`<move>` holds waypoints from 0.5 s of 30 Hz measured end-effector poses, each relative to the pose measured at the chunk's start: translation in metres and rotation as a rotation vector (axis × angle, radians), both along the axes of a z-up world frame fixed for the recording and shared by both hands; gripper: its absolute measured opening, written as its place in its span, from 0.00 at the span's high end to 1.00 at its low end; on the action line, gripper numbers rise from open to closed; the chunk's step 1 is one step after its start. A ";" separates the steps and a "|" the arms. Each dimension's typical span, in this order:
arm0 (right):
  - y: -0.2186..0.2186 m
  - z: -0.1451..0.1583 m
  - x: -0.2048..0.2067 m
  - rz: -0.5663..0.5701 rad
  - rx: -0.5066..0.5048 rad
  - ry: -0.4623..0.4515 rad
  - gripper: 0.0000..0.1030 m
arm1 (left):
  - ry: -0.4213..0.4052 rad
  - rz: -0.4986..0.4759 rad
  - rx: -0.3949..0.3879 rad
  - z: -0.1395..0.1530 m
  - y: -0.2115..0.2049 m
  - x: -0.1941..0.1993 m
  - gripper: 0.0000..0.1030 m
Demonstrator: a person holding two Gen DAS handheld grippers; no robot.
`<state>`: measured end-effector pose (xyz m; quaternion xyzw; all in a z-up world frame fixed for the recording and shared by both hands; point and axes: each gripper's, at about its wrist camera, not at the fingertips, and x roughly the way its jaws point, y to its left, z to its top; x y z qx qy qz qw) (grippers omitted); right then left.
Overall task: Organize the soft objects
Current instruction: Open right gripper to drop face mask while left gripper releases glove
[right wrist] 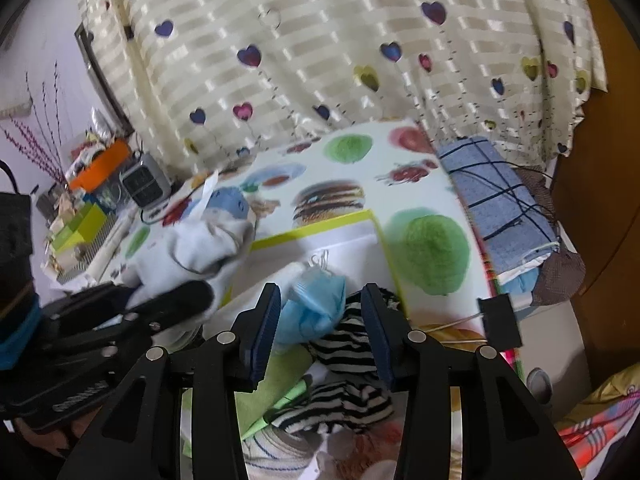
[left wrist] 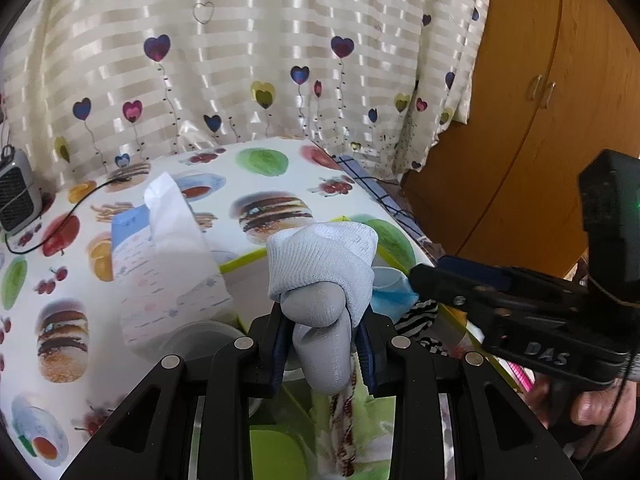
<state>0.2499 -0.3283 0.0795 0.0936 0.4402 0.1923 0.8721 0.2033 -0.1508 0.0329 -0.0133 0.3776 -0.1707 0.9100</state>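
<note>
You are working over the food-print tabletop, where a lime-rimmed box is sitting near its right edge. Your right hand-held gripper, lettered "DAS", is hanging spread above it; your left hand-held gripper is pinching the rolled grey sock.

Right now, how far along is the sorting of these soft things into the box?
Partly done. Already in the green-rimmed box: a blue pouch and a striped cloth. In hand: the left gripper holds a rolled grey sock over the box. The right gripper is open, holding nothing. Left: dropping the sock in; other fabrics lie nearby.
</note>
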 end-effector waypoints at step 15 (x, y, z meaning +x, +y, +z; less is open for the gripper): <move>-0.032 -0.002 -0.016 -0.073 0.017 0.003 0.58 | 0.059 -0.075 -0.008 -0.014 -0.029 0.010 0.55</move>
